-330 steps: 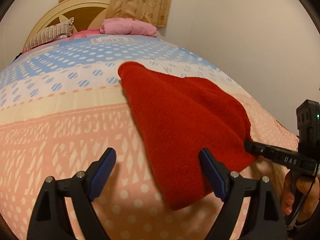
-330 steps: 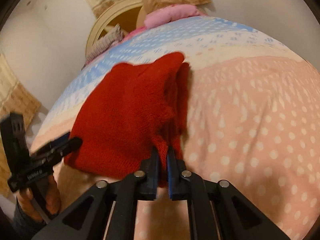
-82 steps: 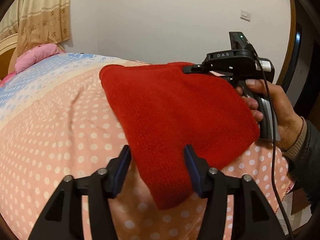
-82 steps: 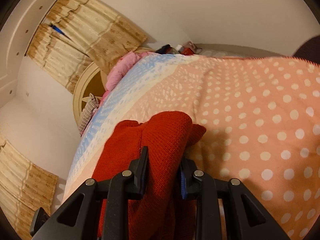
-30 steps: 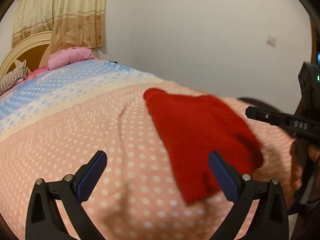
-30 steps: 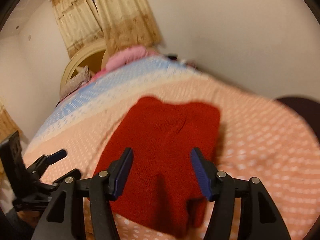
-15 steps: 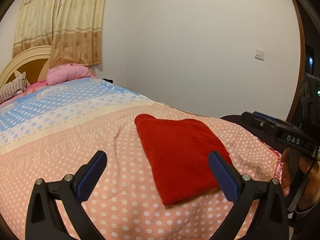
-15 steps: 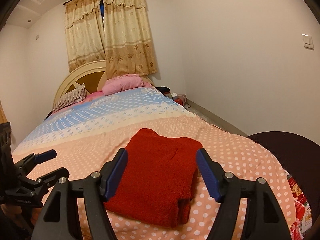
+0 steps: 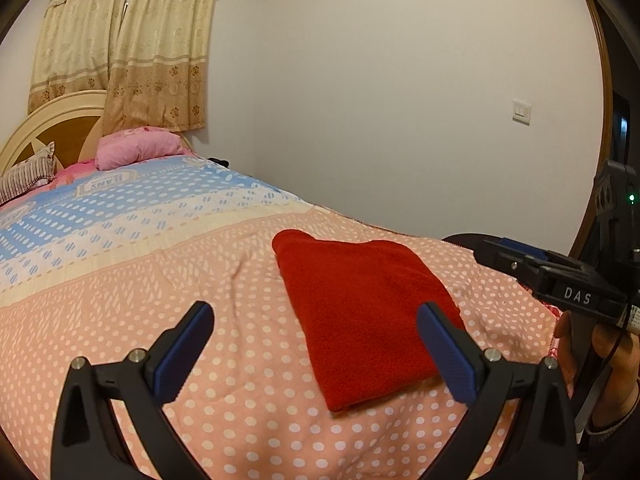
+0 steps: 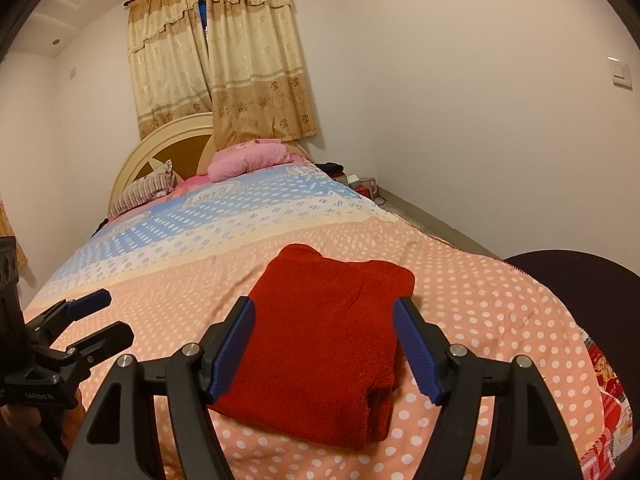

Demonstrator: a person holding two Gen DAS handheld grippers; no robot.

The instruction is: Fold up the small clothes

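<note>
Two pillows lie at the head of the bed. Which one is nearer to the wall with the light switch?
The pink pillow. It lies on the side toward that wall, while the striped pillow sits further away from it.

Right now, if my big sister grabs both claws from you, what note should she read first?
Left claw: open, holding nothing, up off the bed.
Right claw: open and empty; its jaws have just been opening, nothing pinched between them.
Red knit garment: lies folded in a neat rectangle on the polka-dot bedspread, near the foot end, touched by neither claw.
Done: this piece looks folded and let go.
Left: I see no other small clothes waiting in either view, so look around for the next piece, or tidy the thick edge nearest you.
</note>
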